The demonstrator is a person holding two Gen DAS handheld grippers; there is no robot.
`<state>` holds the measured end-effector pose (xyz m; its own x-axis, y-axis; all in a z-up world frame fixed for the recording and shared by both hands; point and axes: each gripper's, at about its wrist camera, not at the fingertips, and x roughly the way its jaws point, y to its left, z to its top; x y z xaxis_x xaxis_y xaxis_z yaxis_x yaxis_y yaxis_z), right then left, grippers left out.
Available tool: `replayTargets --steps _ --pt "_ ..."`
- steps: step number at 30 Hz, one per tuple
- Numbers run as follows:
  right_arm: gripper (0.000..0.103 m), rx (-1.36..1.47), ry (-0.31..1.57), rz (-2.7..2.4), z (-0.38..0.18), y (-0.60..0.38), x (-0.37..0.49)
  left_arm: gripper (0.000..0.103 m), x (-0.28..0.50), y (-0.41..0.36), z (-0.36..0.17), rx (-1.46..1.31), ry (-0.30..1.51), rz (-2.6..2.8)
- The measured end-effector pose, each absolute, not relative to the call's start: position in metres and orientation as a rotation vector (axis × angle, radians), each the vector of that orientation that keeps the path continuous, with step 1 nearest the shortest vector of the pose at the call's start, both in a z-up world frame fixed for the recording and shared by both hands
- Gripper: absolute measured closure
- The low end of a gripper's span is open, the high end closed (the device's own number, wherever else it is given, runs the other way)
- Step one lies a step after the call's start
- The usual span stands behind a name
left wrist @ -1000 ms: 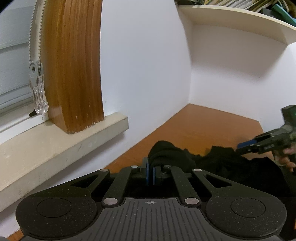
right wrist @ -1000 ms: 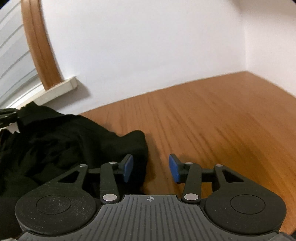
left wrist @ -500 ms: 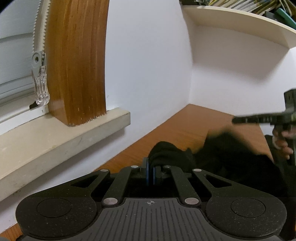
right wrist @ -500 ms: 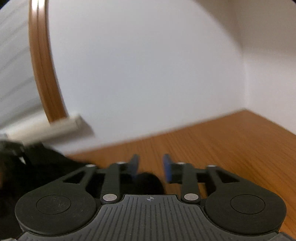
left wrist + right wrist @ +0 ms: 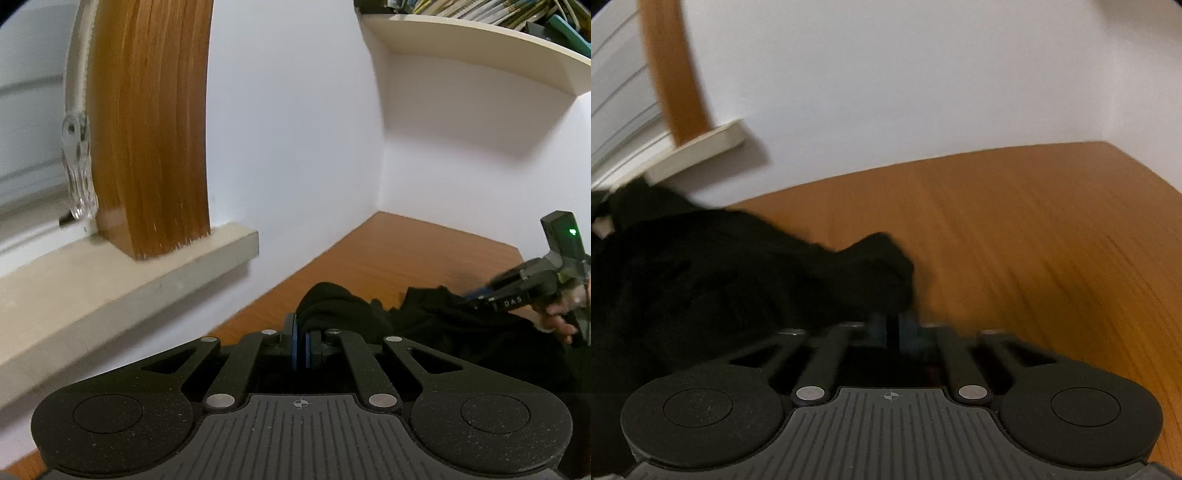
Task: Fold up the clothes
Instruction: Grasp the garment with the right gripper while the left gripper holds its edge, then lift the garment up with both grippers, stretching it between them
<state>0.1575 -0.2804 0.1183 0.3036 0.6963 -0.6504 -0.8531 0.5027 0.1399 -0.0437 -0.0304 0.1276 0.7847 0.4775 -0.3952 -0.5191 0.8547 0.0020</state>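
A black garment [image 5: 436, 325] lies bunched on the wooden tabletop [image 5: 388, 251]. My left gripper [image 5: 301, 345] is shut on one bunched edge of it, the cloth bulging out just past the blue pads. In the left wrist view the right gripper [image 5: 476, 297] shows at the far right, held by a hand, its tips at the cloth. In the right wrist view my right gripper [image 5: 892, 328] is shut on another corner of the black garment [image 5: 720, 266], which stretches away to the left over the tabletop [image 5: 1034, 229]. That view is motion-blurred.
White walls meet in a corner behind the table. A pale window sill [image 5: 110, 280] and a wooden frame post [image 5: 147, 129] with a clear clip [image 5: 77, 170] stand at the left. A white shelf [image 5: 472, 40] holding books hangs high at the right.
My right gripper was open beside the garment's corner, lifted briefly, and has now shut on that corner. The left gripper kept its hold; the view has shifted slightly.
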Motion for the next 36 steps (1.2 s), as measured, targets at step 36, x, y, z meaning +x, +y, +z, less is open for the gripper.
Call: replayTargets --steps 36 --pt "0.098 -0.109 -0.590 0.944 0.585 -0.505 -0.164 0.100 -0.159 -0.214 0.513 0.413 -0.202 0.812"
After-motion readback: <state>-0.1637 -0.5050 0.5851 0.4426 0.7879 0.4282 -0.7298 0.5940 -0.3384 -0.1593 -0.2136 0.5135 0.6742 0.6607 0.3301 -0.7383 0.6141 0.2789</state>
